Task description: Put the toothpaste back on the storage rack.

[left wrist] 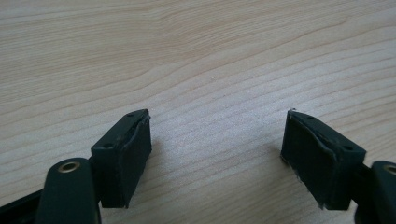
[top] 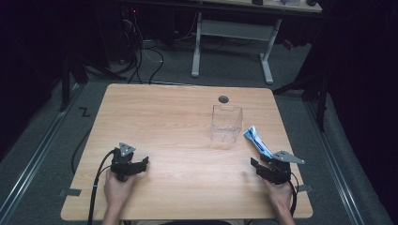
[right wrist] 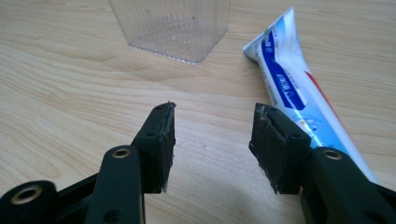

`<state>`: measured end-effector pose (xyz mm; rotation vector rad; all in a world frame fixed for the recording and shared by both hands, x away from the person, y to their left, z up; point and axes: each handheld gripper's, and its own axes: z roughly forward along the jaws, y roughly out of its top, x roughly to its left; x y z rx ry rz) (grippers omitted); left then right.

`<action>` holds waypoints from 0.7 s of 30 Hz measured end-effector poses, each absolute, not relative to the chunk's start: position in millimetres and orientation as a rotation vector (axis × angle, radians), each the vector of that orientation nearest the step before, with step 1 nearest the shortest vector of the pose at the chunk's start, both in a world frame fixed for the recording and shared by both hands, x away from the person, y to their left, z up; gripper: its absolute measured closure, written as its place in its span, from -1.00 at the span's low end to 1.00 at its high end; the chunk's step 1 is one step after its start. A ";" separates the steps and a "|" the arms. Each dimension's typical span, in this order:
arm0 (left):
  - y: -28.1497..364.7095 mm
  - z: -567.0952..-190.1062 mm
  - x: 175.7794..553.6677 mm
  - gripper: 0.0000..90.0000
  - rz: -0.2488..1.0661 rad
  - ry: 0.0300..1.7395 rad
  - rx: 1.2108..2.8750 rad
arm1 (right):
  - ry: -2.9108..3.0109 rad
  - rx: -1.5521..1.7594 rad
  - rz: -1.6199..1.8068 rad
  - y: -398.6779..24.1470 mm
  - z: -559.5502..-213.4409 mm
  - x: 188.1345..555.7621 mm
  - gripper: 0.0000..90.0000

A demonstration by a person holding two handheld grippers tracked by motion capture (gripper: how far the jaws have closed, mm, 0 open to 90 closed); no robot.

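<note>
A white and blue toothpaste tube (top: 257, 140) (right wrist: 285, 88) lies flat on the wooden table (top: 164, 122) near its right edge. Just left of it stands a clear square plastic container (top: 226, 123) (right wrist: 173, 28), upright and with nothing in it. My right gripper (top: 260, 160) (right wrist: 212, 121) is open at the near end of the tube. The tube runs along the outside of its right jaw, with bare wood between the pads. My left gripper (top: 141, 166) (left wrist: 217, 130) sits low over the table at front left, open wide, with only wood grain between its pads.
A round grey cable hole (top: 223, 99) sits in the tabletop behind the container. Beyond the far edge stand a white desk frame (top: 267, 61) and loose cables on the floor. Each gripper's cable trails back over the front edge.
</note>
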<state>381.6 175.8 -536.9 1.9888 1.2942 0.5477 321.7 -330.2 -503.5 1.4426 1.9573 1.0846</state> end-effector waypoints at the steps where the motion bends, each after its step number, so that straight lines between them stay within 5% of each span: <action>1: 175.8 -536.9 381.5 -0.45 0.548 1.294 1.989 | 1.957 1.443 1.085 -330.2 -503.5 321.7 0.10; 21: 175.9 -536.9 381.6 -0.45 0.547 1.295 1.988 | 1.929 1.407 1.022 -342.2 -477.6 338.9 -0.05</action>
